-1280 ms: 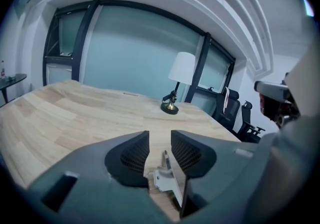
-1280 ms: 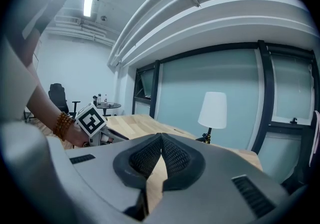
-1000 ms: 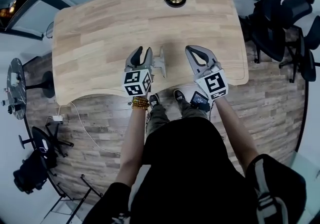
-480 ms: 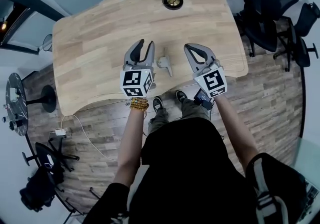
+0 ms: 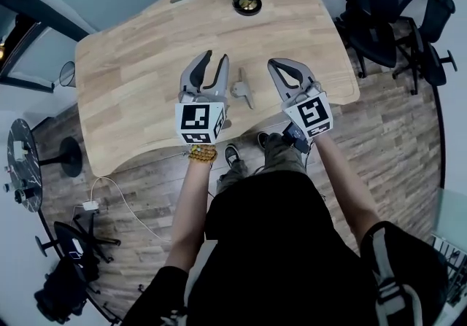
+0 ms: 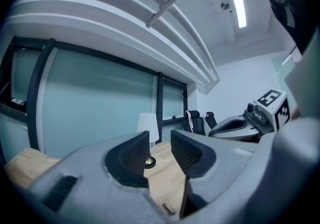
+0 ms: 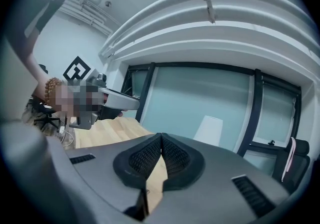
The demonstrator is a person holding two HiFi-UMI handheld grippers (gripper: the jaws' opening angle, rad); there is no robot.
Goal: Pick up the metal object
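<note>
Head view: metal object [image 5: 242, 90] on table [image 5: 131, 76] between left tool [image 5: 216, 60], jaws apart, and right tool [image 5: 271, 64], jaws together.

left claw [image 5: 214, 68] jaws apart, empty, right claw [image 5: 282, 71] jaws together

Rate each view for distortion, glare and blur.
Head view: strong fisheye curves the table edges, but the metal object stays sharp. Left gripper view: the ceiling light glares and the corners are dark. Right gripper view: the window frames bow and the corners are dark.
</note>
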